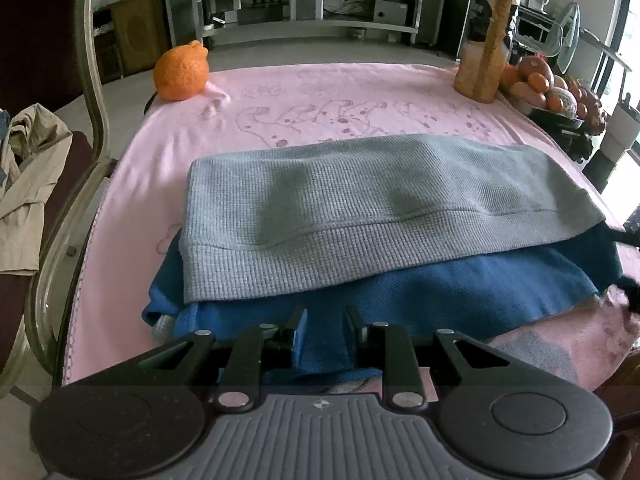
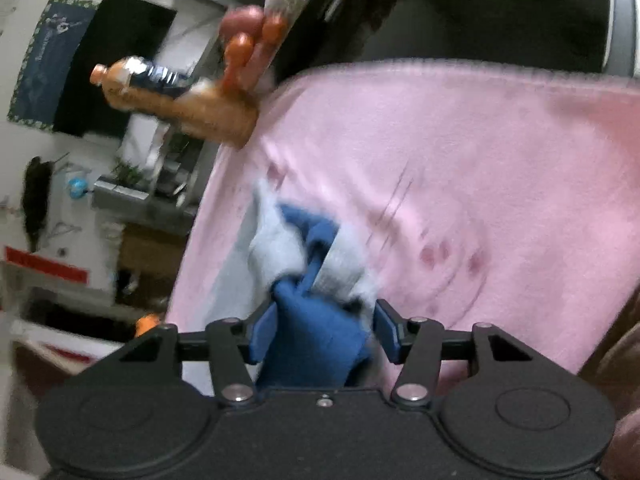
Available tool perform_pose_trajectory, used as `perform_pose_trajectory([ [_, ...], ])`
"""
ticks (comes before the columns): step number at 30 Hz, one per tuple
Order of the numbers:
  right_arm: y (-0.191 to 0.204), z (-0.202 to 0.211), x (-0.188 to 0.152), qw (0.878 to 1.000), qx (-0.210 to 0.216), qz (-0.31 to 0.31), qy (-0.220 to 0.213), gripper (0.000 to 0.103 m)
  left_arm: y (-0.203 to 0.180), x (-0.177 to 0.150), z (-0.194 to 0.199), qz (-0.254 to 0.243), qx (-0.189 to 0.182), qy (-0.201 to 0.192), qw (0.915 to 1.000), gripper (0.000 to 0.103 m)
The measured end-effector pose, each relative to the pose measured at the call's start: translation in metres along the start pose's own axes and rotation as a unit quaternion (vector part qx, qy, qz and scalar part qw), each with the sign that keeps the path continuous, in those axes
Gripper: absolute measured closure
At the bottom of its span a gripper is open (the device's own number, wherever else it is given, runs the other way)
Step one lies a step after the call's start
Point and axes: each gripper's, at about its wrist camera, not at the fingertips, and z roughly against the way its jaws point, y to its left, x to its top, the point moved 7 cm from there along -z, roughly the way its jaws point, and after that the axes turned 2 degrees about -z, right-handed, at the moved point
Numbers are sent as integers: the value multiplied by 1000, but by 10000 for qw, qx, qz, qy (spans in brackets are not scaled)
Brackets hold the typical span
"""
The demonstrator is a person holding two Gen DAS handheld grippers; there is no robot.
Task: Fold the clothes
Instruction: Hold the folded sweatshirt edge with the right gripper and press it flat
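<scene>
1. Garment (image 1: 360, 208): grey waffle knit outside, blue inside. It lies across the near half of the worktop (image 1: 280, 92), on the pink cloth that covers it. The grey layer is doubled over the blue one, and blue shows along the near edge and at the left corner.
2. Right end of the garment (image 2: 316, 320): bunched, grey and blue together, and lifted off the pink cloth. The view is motion-blurred, so the layers there cannot be sorted.
3. Step in hand, as I judge it: a fold carried by both ends at once. To do it well, keep both ends level and the near edge taut, so that the grey layer does not slide off the blue. Lay it down edge to edge. The ribbed hem line is a good guide.
4. Left gripper (image 1: 325, 326): low at the near edge, jaws narrow, a blue fold between them. It looks pinched, though the contact is partly hidden.
5. Right gripper (image 2: 325, 330): jaws part-way closed on the thick blue-and-grey wad, which fills the gap.
6. Outward: orange (image 1: 182, 72) at the far left corner, bottle (image 1: 486, 36) at the far right corner, fruit bowl (image 1: 556, 96) beyond the bottle. All are well clear of the garment. Chair (image 1: 64, 200) with a beige cloth is off the left edge.
</scene>
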Motion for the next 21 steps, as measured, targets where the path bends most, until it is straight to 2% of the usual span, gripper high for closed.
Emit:
perform_pose_trajectory([
  [6,-11,-1,-20,9930,276,-723,896,53,-2,1,-1,3,-32,12,10000,79],
  [8,-6,-4,-18,9951,263,-560,769,53,-3,1,-2,-10,-34,20,10000,79],
  [10,0,-3,-11,9992,164,-287,225,53,-3,1,-2,-31,-29,29,10000,79],
  [13,7,-8,-9,9999,108,-66,-6,50,-2,0,-3,-6,-2,55,10000,79],
  [16,10,-15,-19,9988,215,-255,360,50,-3,1,-4,14,-63,63,10000,79],
  [19,8,-22,-30,9936,543,-661,740,51,-3,1,-4,33,-125,72,9999,79],
  [21,11,-25,-30,9937,559,-641,729,52,-4,1,-5,46,-166,78,9998,79],
])
